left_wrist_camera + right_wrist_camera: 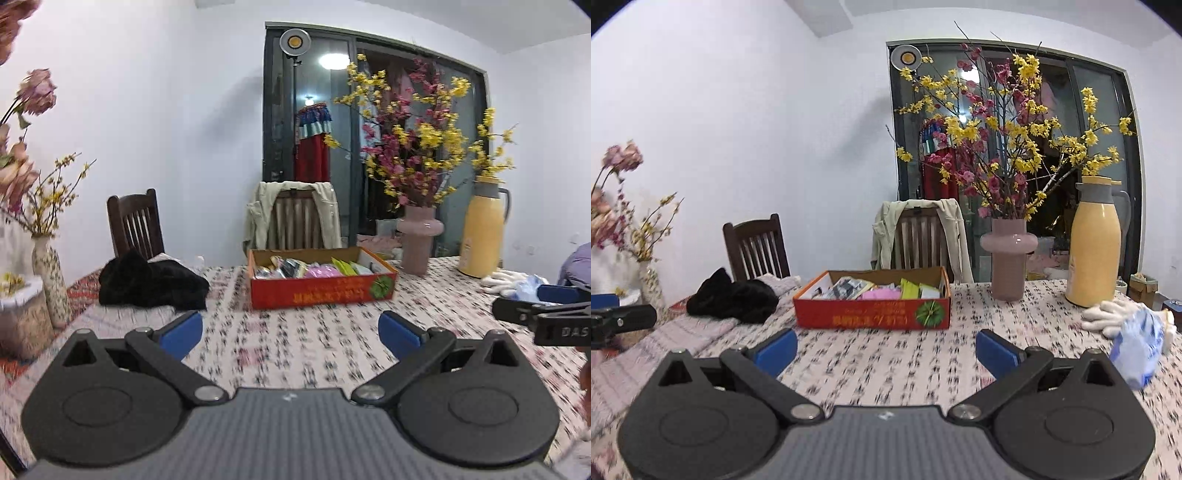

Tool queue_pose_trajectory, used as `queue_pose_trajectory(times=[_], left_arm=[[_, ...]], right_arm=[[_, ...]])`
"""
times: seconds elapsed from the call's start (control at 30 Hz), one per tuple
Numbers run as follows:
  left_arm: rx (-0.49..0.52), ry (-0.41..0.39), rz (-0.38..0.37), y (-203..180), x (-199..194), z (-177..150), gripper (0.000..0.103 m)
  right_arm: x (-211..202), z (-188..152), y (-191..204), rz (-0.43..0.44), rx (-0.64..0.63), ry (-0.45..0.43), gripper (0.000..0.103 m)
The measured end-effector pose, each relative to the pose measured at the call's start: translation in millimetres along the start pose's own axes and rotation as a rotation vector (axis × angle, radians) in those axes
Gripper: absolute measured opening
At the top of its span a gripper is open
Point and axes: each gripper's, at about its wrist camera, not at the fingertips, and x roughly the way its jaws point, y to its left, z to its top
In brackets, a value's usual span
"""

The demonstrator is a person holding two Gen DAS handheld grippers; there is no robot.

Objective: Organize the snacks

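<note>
Patterned cloth, white ground with dark and pink flecks, covers the tabletop (886, 354), the largest item and blurred in both views. On it, toward the far middle: one red cardboard box (873, 314), open-topped, holding the snacks (882, 290) as a mixed row of packets, silver-black at one end, pink in the middle, yellow-green and white at the other. Task status, as a judgement: the packets appear already gathered in the box, and no loose snack is plainly visible on the cloth, so either the sorting is near done or the packets still need arranging inside; the pictures do not settle which. Pale blue crinkled bag (1139, 343), beside white gloves (1108, 314) at the right: contents unreadable, possibly a snack left out. Also present: yellow thermos (1093, 251), pink vase (1008, 258) of blossom branches, black garment (735, 297). Left gripper (290, 334): jaws spread wide, holding nothing, well short of the box. Right gripper (886, 350): jaws likewise wide apart and empty, facing the box from the near side. Hidden or unclear: box floor and packet labels, the printing on the box front, the near tabletop edge behind both gripper bodies, and the person, of whom only slivers show at the left view's right edge.
</note>
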Motion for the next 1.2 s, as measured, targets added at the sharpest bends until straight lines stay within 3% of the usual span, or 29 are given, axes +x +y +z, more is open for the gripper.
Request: queue_pose_trajectory(times=[0.33, 0.47, 0.63, 0.77, 1.2], left_arm=[[-0.010, 0.017, 0.057, 4.7, -61.8, -61.3, 0.103], [0.020, 0.019, 0.077, 2.5, -77.6, -77.7, 0.103], [0.000, 0.035, 0.071, 3.3, -90.3, -85.1, 0.103], [-0.040, 0.020, 0.085, 4.9, -103.7, -87.1, 0.103], [-0.049, 0.038, 0.076, 4.4, -105.6, -91.9, 0.103]], right_arm=[[-68.7, -56.5, 29.7, 0.044, 0.010, 0.014, 0.103], [-88.8, -65.8, 36.7, 0.025, -0.001, 0.012, 0.103], [-115.6, -84.7, 53.3, 0.011, -0.050, 0.011, 0.103], [-131.0, -95.5, 61.2, 0.048, -0.039, 0.024, 0.103], [-126.0, -95.8, 58.0, 0.031, -0.005, 0.046, 0.103]])
